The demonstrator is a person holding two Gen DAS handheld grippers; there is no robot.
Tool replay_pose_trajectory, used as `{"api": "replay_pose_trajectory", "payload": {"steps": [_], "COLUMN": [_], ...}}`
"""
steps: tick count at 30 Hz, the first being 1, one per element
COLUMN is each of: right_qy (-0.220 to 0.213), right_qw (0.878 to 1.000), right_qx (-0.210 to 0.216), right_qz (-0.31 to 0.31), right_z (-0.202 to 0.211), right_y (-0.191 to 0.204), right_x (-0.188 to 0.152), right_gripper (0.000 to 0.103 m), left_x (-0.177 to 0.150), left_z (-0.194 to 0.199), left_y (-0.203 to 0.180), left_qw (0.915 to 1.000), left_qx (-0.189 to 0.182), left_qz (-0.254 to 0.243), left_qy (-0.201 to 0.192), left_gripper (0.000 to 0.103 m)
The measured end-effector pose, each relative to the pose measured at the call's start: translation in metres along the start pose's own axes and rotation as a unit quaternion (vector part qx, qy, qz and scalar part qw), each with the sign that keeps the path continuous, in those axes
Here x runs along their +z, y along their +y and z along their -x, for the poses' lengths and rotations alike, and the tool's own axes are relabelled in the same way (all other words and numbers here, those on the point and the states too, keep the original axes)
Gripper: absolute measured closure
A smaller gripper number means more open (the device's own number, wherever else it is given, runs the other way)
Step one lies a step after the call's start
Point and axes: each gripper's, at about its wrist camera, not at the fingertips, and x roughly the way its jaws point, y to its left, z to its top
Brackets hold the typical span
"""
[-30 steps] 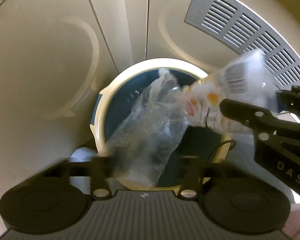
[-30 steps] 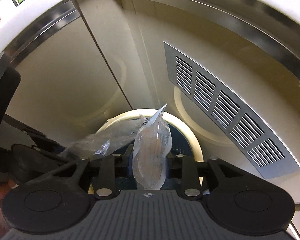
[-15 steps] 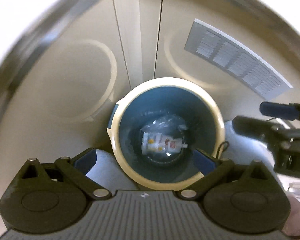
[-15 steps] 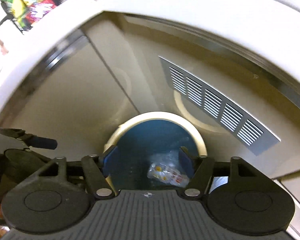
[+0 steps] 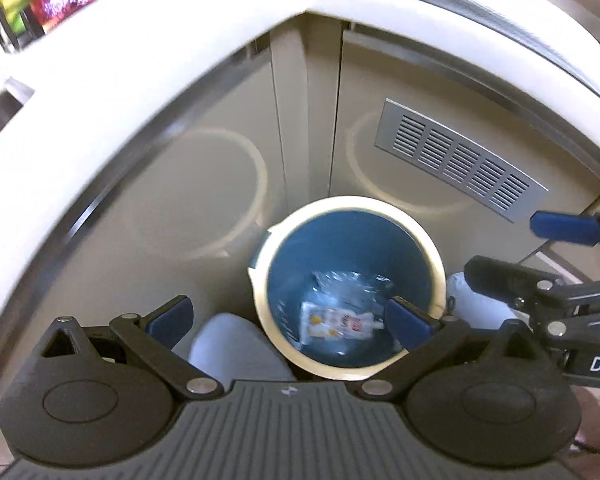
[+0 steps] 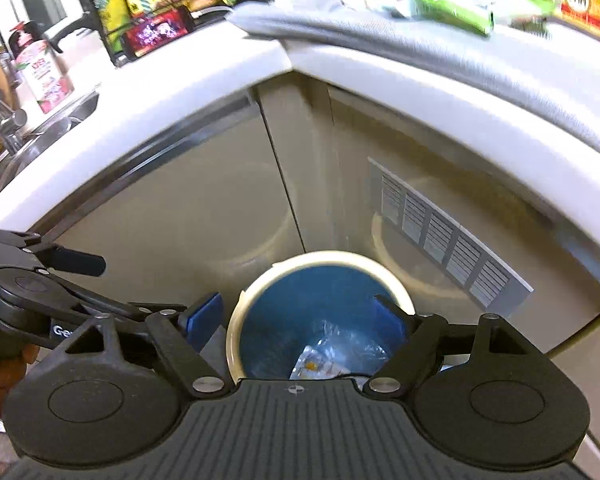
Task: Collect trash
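Observation:
A round trash bin [image 5: 434, 256] with a cream rim and blue inside stands on the floor in a cabinet corner. It also shows in the right wrist view [image 6: 260, 292]. At its bottom lie a white printed wrapper [image 5: 336, 324] and a crumpled clear plastic bag [image 5: 340, 284]; both show in the right wrist view, wrapper [image 6: 320, 366] and bag [image 6: 340, 340]. My left gripper [image 5: 288, 320] is open and empty above the bin. My right gripper [image 6: 296, 314] is open and empty above the bin, and shows at the right of the left wrist view [image 5: 532, 248].
Beige cabinet doors [image 5: 204, 200] meet behind the bin, one with a metal vent grille [image 5: 456, 160]. A white countertop [image 6: 172, 92] runs above, carrying a snack rack [image 6: 160, 0], a pink bottle [image 6: 40, 68], a sink with faucet [image 6: 4, 120] and a grey mat with green packets [image 6: 452, 12].
Both grippers opened and let go of the clear bag and the printed wrapper, which fell to the bin's bottom. Both grippers then rose, bringing the countertop into view.

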Motion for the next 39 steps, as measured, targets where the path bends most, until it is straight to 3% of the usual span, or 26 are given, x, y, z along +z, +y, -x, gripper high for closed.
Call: {"api": "replay_pose_trajectory", "payload": {"steps": [15,39], "right_qy": [-0.039,-0.034], "right_qw": [0.999,0.999], "right_qx": [-0.003,-0.008], "right_qz": [0.027,0.031], "right_z": [0.035,0.035], "right_y": [0.016,0.018], "right_x": [-0.009,-0.01], "right_gripper": [0.017,0.016], "left_x": [-0.019,-0.021], "left_z": [0.033,0.031], "left_y": [-0.007,-0.006], "left_qw": [0.9986,0.999], "left_qx": [0.024,0.02], "left_qz": [-0.012,-0.007], "left_qy": [-0.045,-0.039], "left_gripper": [0.0,0.0]}}
